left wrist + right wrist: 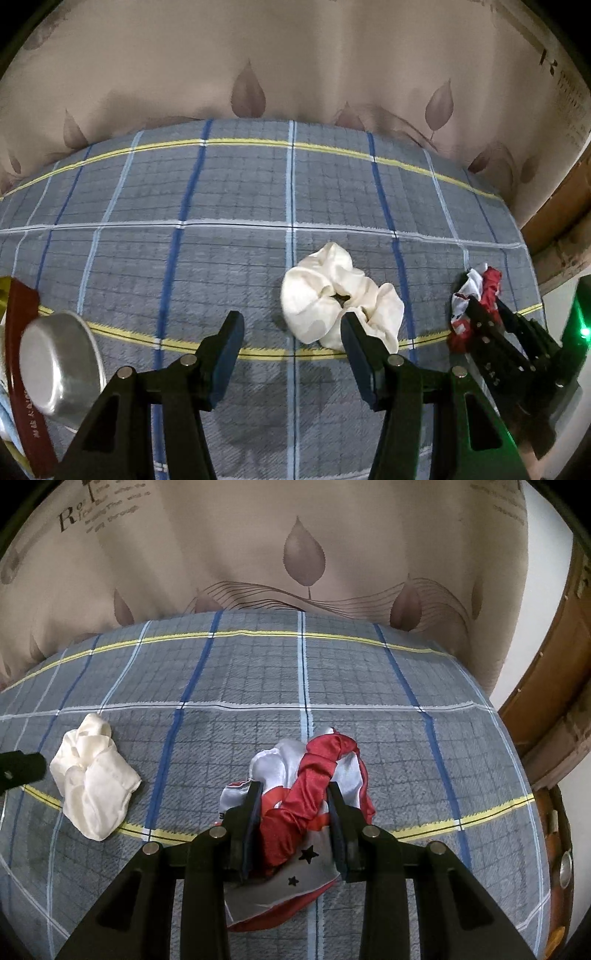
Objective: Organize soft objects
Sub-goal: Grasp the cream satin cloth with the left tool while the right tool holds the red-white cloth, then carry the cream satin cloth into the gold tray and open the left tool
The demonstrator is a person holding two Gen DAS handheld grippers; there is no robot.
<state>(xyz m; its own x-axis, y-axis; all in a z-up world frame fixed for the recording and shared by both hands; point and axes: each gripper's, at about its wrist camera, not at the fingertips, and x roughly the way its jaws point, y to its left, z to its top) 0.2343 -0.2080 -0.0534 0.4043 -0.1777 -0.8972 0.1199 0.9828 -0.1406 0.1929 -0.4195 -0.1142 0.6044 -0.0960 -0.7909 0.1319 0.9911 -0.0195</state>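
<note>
A white scrunchie [341, 295] lies on the grey plaid blanket [221, 192]. My left gripper [291, 325] is open and empty; its right finger overlaps the scrunchie's near edge. The scrunchie also shows in the right wrist view [94, 771] at the left. My right gripper [293, 794] is shut on a red and white scrunchie [310, 771] with black stars, held just above the blanket [369, 686]. The right gripper [484, 306] with that scrunchie [476, 291] shows at the right of the left wrist view.
A metal bowl [59, 365] and a dark red box edge [26, 369] sit at the left. A beige leaf-print curtain [295, 55] hangs behind the blanket. Brown wooden furniture [546, 701] stands at the right.
</note>
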